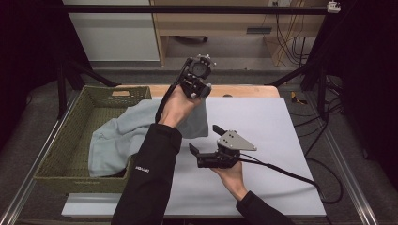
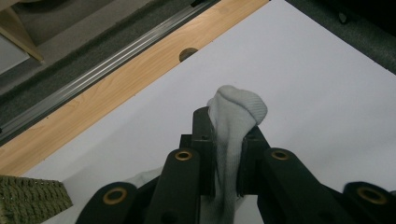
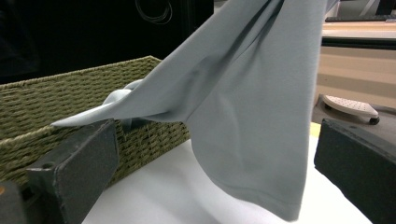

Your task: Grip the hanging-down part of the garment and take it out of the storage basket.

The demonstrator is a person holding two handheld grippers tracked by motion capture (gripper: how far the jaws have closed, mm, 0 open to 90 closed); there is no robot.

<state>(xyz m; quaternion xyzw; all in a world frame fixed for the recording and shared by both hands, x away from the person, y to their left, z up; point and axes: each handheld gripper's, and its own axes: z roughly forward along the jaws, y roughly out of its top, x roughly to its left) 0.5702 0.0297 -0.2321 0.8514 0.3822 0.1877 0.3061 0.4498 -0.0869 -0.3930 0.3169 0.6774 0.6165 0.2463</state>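
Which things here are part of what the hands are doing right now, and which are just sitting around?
In use:
- grey cloth, pinched and lifted out of the basket
- left gripper, shut on the cloth
- right gripper, open, near the hanging cloth
- woven basket, still holding part of the cloth

Just around:
- white table mat
- wooden cabinet behind the table
- cables on the floor

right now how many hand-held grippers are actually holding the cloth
1. The left hand-held gripper is shut on a pinch of the grey cloth, raised over the table's far side; the right hand-held gripper is open beside it, holding nothing.
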